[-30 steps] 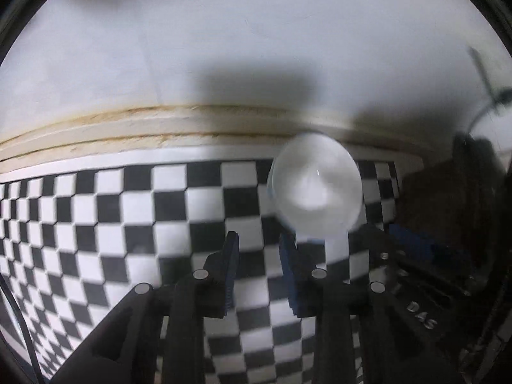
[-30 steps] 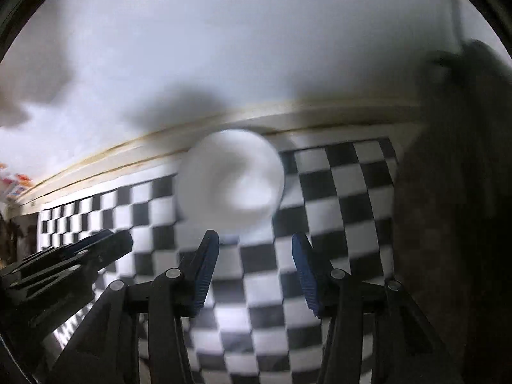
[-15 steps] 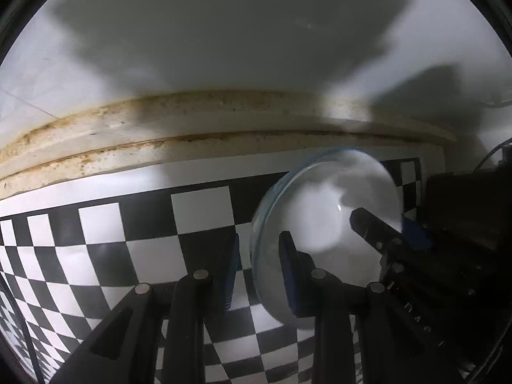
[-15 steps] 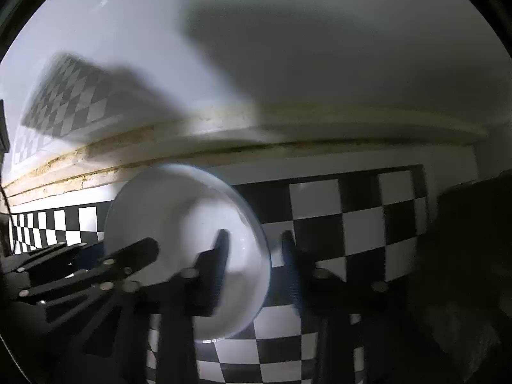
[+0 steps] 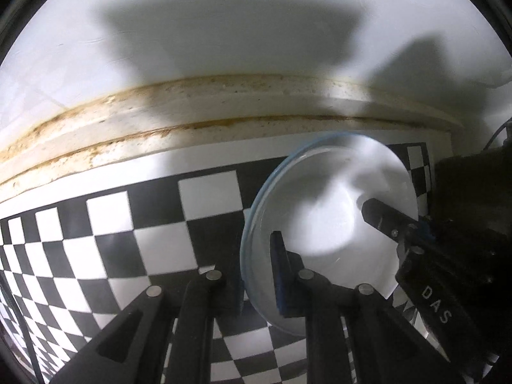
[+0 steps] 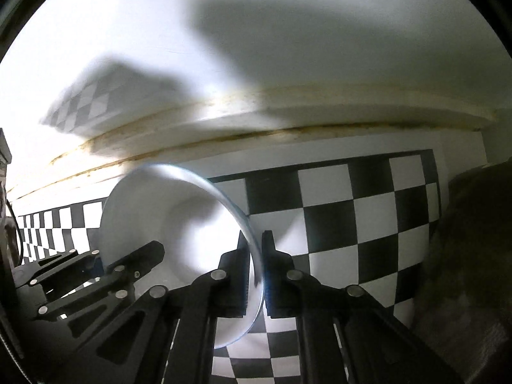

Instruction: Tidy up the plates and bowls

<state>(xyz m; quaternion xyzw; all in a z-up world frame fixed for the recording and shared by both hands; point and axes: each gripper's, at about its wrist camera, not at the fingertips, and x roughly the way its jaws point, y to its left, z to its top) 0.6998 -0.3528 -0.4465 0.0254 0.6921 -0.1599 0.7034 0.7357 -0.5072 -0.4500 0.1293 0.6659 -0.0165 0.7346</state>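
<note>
Both grippers now lower and closer to the checkered tabletop [image 5: 153, 220], left gripper [image 5: 256, 272] and right gripper [image 6: 256, 275] fingers, earlier spread, now pinching opposite rims of the white bowl [image 5: 329, 211].

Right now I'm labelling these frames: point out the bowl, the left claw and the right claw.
bowl [image 5: 323, 220]: left wrist view, on its white inner wall.
left claw [image 5: 256, 272]: left wrist view, at the rim between its fingertips.
right claw [image 6: 256, 256]: right wrist view, at the rim between its fingertips.
</note>
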